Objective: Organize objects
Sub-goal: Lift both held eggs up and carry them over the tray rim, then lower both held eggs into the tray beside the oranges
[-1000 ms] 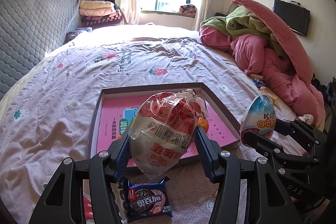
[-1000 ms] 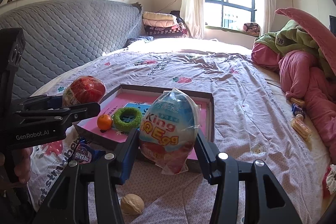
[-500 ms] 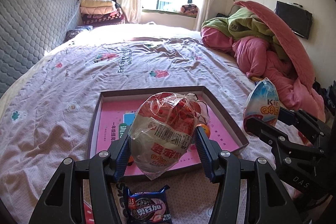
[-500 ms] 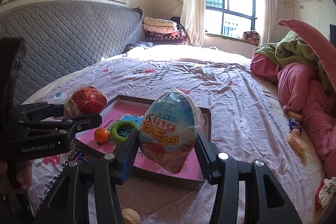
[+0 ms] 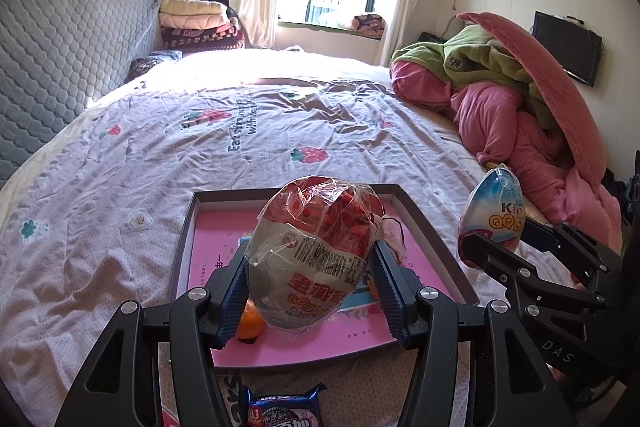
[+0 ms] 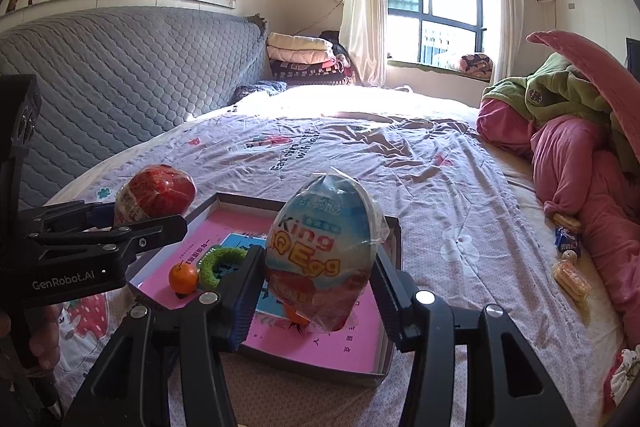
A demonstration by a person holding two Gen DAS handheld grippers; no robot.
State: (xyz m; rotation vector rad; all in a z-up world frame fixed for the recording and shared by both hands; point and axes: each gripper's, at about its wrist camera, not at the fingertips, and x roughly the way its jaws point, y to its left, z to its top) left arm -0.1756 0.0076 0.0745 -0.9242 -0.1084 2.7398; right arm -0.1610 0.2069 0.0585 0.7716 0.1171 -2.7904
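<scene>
My left gripper (image 5: 310, 291) is shut on a red wrapped egg (image 5: 316, 251) and holds it above the near part of a pink tray (image 5: 424, 227) on the bed. My right gripper (image 6: 316, 291) is shut on a blue Kinder egg (image 6: 324, 251) above the same tray (image 6: 394, 239). Each gripper shows in the other's view: the right one with the blue egg (image 5: 494, 213) at right, the left one with the red egg (image 6: 154, 193) at left. In the tray lie a small orange (image 6: 183, 277), a green ring (image 6: 218, 261) and a second orange (image 6: 295, 315), partly hidden.
A blue biscuit packet (image 5: 282, 409) lies on the bed in front of the tray. Snack packets (image 6: 568, 267) lie by the pink quilt pile (image 5: 532, 131) on the right. A grey padded headboard (image 6: 120, 87) runs along the left. Folded blankets (image 5: 196, 27) are stacked far back.
Both grippers have risen and moved forward over the tray with their eggs still held. The walnut near the tray's front has dropped out of the right wrist view.
</scene>
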